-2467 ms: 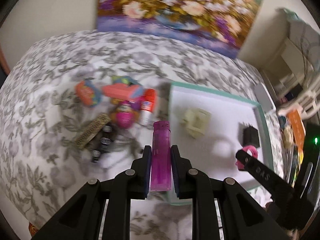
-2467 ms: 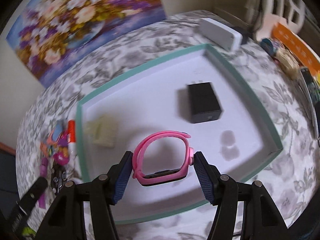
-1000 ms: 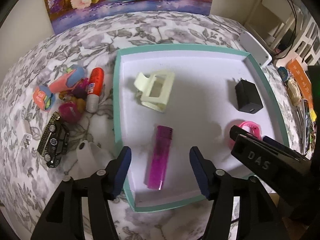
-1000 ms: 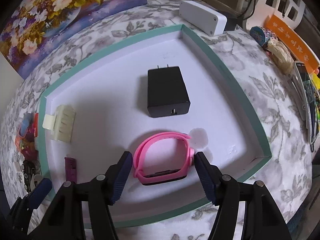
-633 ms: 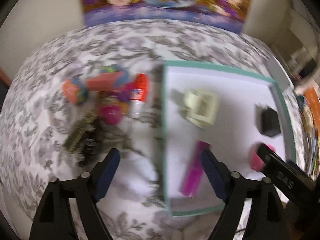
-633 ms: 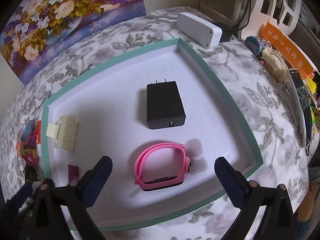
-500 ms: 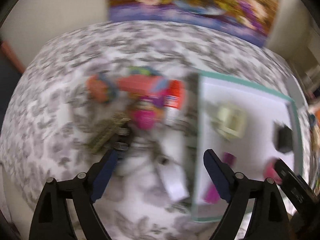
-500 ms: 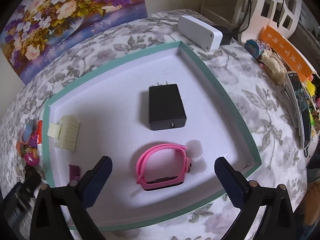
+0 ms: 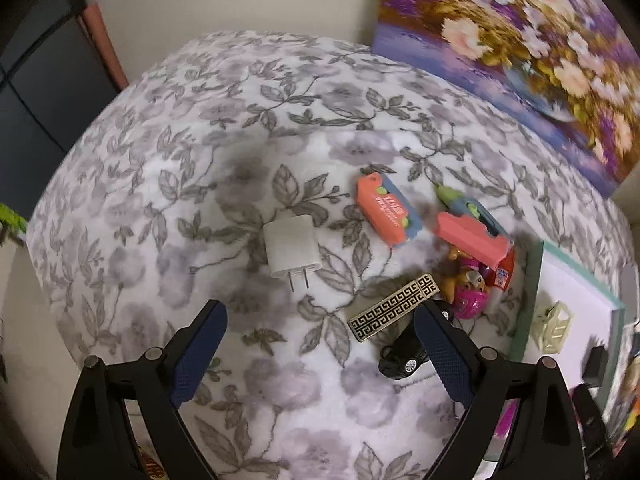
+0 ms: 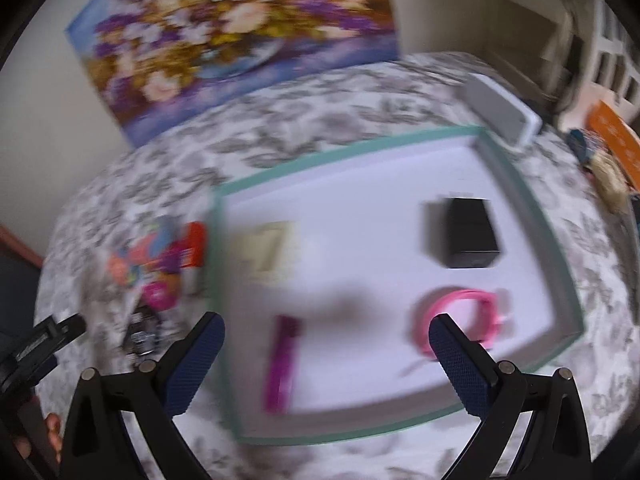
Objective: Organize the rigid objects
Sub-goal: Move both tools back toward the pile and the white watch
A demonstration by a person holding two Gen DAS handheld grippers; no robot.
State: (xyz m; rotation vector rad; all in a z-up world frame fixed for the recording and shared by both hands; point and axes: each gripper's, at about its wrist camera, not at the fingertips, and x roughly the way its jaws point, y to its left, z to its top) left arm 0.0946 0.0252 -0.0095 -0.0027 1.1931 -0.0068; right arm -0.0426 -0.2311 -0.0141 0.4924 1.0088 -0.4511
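Observation:
My left gripper (image 9: 320, 312) hangs over the flowered cloth with its jaws opening and nothing between them. Just beyond it lies a white charger (image 9: 292, 250). To the right lie a gold patterned bar (image 9: 394, 308), a black toy car (image 9: 404, 356), an orange case (image 9: 388, 210) and a pink toy (image 9: 470, 296). My right gripper (image 10: 327, 322) stands open and empty above the teal-rimmed tray (image 10: 360, 146). In the tray lie a purple lighter (image 10: 284, 360), a pink watch (image 10: 468, 312), a black charger (image 10: 468, 232) and a cream hair claw (image 10: 268, 252).
A flower painting (image 9: 520, 40) leans on the wall behind the table. A white box (image 10: 500, 112) sits past the tray's far right corner, with clutter beyond the table's right edge. The table's left edge (image 9: 60, 280) drops off close to the left gripper.
The left gripper let go of the purple lighter in the tray, opened and swung left over the loose items. The right gripper opened off the pink watch and pulled back and up.

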